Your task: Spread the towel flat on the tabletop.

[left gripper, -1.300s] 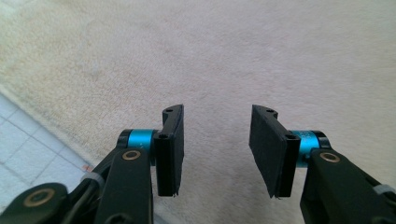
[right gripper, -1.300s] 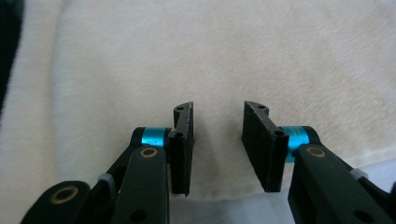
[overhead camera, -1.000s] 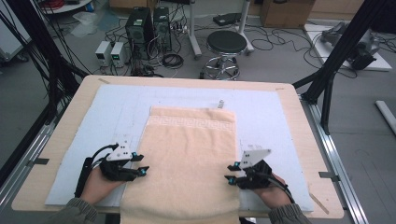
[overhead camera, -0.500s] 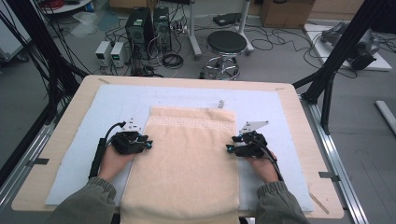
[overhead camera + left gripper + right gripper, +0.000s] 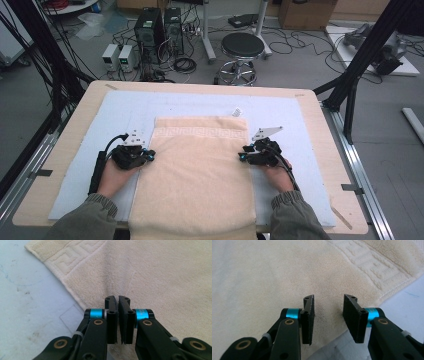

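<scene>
Beige towel lies along the middle of the table, its left edge just pinched in the closed left gripper, while the right gripper, half open, holds nothing, so lifting now may skew it.

Your sleeves are olive green; each black claw has blue rings, brass screws and a black cable.

We see table from above, facing forward-down; gripper views sit close over towel, which all three views share, each at opposite edge.
</scene>
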